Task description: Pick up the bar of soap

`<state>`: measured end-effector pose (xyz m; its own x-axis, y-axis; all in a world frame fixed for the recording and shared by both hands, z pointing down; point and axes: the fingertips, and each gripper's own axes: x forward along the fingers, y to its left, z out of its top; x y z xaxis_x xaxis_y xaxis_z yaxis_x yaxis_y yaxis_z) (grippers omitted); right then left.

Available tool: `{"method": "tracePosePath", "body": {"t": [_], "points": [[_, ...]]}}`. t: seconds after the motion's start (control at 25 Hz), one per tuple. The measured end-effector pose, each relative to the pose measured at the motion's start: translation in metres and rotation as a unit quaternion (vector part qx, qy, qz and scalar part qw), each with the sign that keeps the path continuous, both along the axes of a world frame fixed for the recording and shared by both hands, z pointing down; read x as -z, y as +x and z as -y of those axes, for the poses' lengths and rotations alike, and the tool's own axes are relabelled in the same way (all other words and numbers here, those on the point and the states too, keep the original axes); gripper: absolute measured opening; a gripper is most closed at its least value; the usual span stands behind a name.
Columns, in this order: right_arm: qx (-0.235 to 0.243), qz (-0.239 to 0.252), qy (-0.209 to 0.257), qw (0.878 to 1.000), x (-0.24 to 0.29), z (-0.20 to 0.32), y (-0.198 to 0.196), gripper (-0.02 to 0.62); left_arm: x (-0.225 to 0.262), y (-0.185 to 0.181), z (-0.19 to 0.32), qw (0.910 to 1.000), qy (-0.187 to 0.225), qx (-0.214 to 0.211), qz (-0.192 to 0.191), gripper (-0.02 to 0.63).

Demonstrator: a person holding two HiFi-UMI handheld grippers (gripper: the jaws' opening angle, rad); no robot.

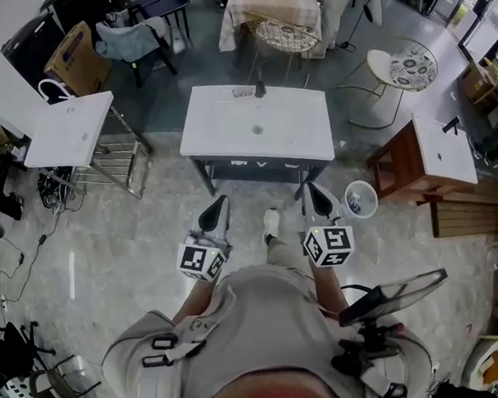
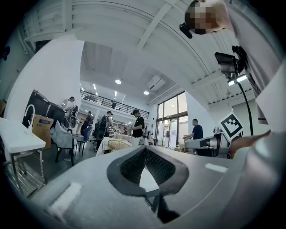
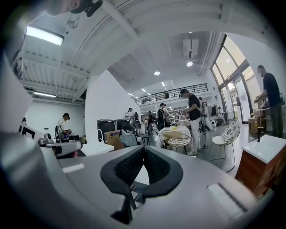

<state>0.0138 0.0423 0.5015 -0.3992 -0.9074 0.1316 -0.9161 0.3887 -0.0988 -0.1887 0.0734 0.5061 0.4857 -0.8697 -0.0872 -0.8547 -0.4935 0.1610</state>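
Note:
A white washbasin top (image 1: 258, 126) stands on a dark frame straight ahead of me. At its back edge, left of the black tap (image 1: 260, 89), lies a small pale thing (image 1: 241, 92) that may be the bar of soap; it is too small to tell. My left gripper (image 1: 219, 207) and right gripper (image 1: 316, 194) hang below the basin's front edge, over the floor. Both are shut and hold nothing. In the left gripper view the jaw tips (image 2: 144, 150) meet, and they also meet in the right gripper view (image 3: 143, 149). Neither gripper view shows the basin.
Another white basin top (image 1: 67, 128) stands at the left with a metal rack beside it. A wooden vanity (image 1: 439, 156) and a small bin (image 1: 360, 198) are at the right. A tablet on a stand (image 1: 393, 291) is close by my right side. Chairs and several people fill the background.

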Motion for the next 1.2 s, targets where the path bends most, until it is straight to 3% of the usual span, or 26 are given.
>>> {"method": "tracePosePath", "body": {"t": [0.6, 0.88, 1.2], "points": [[0.017, 0.023, 0.01, 1.0, -0.002, 0.165, 0.017, 0.002, 0.015, 0.021, 0.16, 0.9997, 0.018, 0.018, 0.004, -0.002], [0.041, 0.025, 0.008, 0.999, 0.006, 0.237, 0.017, 0.002, 0.021, 0.023, 0.224, 0.999, 0.006, 0.044, -0.002, -0.002], [0.051, 0.032, -0.005, 0.998, 0.002, 0.302, 0.032, 0.002, 0.023, 0.05, 0.287, 0.9998, 0.003, 0.017, -0.002, -0.002]]}}
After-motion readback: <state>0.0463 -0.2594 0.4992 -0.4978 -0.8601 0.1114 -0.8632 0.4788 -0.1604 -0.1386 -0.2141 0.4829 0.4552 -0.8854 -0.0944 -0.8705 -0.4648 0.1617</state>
